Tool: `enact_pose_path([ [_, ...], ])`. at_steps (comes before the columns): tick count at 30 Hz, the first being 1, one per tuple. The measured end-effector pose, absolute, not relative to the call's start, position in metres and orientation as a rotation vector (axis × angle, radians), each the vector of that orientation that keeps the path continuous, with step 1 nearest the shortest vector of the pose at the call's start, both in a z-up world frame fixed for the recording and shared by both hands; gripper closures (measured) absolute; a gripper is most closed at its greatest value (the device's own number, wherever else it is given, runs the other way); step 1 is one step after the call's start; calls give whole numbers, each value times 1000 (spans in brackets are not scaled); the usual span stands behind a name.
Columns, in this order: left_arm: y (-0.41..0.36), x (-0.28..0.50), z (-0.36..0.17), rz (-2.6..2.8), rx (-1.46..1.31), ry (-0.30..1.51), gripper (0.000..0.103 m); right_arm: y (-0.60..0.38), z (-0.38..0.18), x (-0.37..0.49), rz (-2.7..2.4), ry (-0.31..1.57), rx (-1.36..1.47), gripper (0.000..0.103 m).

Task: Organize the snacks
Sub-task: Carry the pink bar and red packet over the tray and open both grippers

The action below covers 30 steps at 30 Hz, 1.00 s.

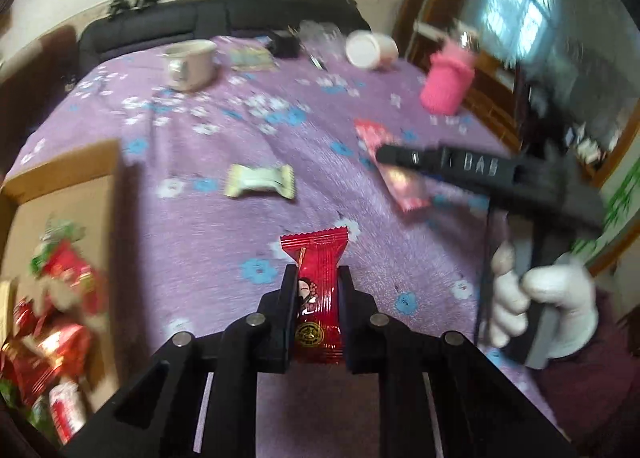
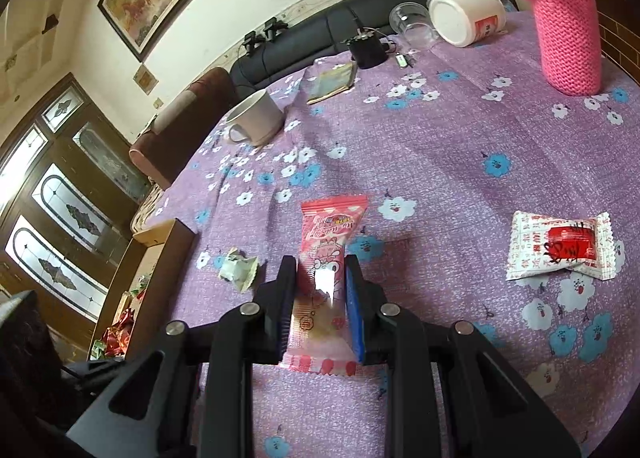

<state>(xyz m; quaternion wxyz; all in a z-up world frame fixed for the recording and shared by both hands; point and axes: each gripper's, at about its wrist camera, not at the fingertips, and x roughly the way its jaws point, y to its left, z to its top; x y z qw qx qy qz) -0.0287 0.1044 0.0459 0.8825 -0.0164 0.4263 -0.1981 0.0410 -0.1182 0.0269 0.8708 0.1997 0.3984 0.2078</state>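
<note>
Pinching a red snack packet [image 1: 316, 298] between its two black fingers, the left gripper [image 1: 317, 278] has it clamped upright above the purple flowered tablecloth [image 1: 224, 242], so that one is clearly holding something. Off to its left sits a cardboard box [image 1: 68, 185] with a heap of red and green wrapped snacks [image 1: 52, 306] inside, though that corner is smeared so the exact wrappers are hard to make out. A pale wrapped candy [image 1: 260, 181] lies flat on the cloth further out. The right gripper [image 2: 322, 270] is squeezed onto a pink snack packet [image 2: 326, 258], which stands lengthwise between the fingers, one of them faced with a blue pad; from the left camera a white-gloved hand [image 1: 532, 310] can be seen gripping that tool's handle. On the right side of the cloth a white and red candy [image 2: 560, 246] rests by itself, well apart from the box. Further back there's a white mug [image 2: 256, 117], a tipped-over white tub [image 2: 468, 15] beside a clear cup [image 2: 412, 23], and a bottle in a pink knitted sleeve [image 2: 568, 37].
</note>
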Motion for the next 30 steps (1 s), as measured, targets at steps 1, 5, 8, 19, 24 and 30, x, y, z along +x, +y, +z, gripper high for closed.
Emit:
enact_pose_path([
  [1,112,-31,51,-406,-50,878,86,-115,28,39,444,829,415,78],
  [5,156,-40,73,-336,-96,835,86,-95,39,28,475,818,375,77],
  [8,187,-36,83,-270,-97,824,87,-72,49,17,536,823,352,77],
  [19,298,1,66,-118,-310,873,86,35,72,15,760,904,299,77],
  [24,321,22,49,-89,-382,904,86,88,70,24,793,944,228,77],
  [30,335,33,32,-66,-441,939,85,135,59,36,818,988,164,77],
])
